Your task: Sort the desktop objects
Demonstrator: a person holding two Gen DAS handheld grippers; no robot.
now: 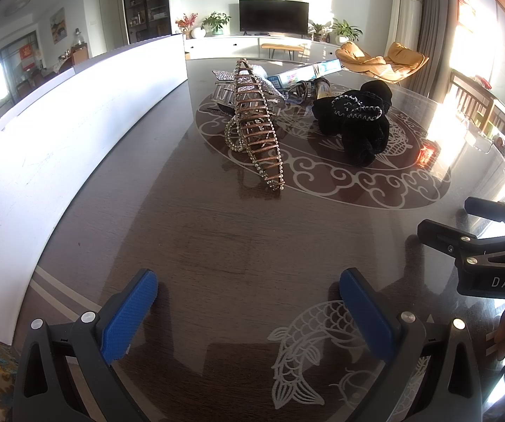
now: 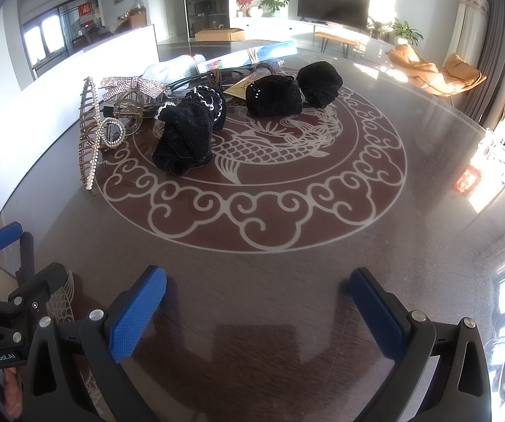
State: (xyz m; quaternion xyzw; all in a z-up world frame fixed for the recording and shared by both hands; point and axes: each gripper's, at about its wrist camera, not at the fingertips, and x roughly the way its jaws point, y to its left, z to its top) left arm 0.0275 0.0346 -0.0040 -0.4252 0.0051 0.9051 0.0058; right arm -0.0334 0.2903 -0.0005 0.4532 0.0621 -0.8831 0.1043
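Two hand-held grippers were in your hands, both empty: the left hand-held gripper (image 1: 249, 302) and the right hand-held gripper (image 2: 257, 302) each hovered low over the dark worktop (image 2: 287, 274) with blue pads spread wide apart. Ahead of you, the desktop objects lay clustered on the worktop's round medallion: a copper rhinestone hair claw (image 1: 257, 130) nearest the left unit, a black scrunchie (image 2: 191, 137) just beside it, and two further black scrunchies (image 2: 274, 95) behind. A white board (image 1: 59, 147) stood along the left edge.
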